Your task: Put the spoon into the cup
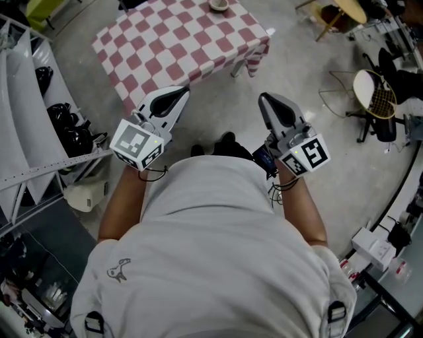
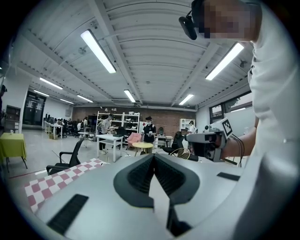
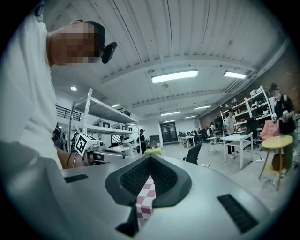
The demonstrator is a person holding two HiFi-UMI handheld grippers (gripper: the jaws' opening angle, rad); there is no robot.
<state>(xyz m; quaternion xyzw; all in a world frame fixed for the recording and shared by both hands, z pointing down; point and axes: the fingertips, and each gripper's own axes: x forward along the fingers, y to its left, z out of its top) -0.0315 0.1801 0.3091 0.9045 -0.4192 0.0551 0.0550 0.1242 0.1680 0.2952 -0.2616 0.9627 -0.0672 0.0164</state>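
Head view, person: standing on the concrete floor (image 1: 297,59), well apart from the table (image 1: 178,46), and looking down over a white shirt (image 1: 211,251).
Head view, table: carrying a red-and-white checked cloth.
Head view, cup (image 1: 218,4): sitting at the far edge of the table, cut off by the top of the picture; its contents cannot be told.
Head view, spoon: not showing clearly enough to locate.
Head view, left gripper (image 1: 184,91): pointing toward the table, jaws lying together, marker cube (image 1: 137,142) facing up.
Head view, right gripper (image 1: 264,99): pointing forward beside the left one, jaws lying together, nothing between them.
Head view, surroundings: a shelving rack (image 1: 26,99) is standing at the left; a chair with a racket (image 1: 380,99) is standing at the right.
Left gripper view, jaws: tips are meeting, with nothing held in the gap behind them.
Left gripper view, background: the checked cloth is showing low at the left; the right gripper is showing at the right, against the shirt.
Right gripper view, jaws: tips are touching and empty; the checked cloth is showing through the gap below them.
Right gripper view, background: the left gripper is showing at the left; a round yellow table (image 3: 276,140) is standing at the right.
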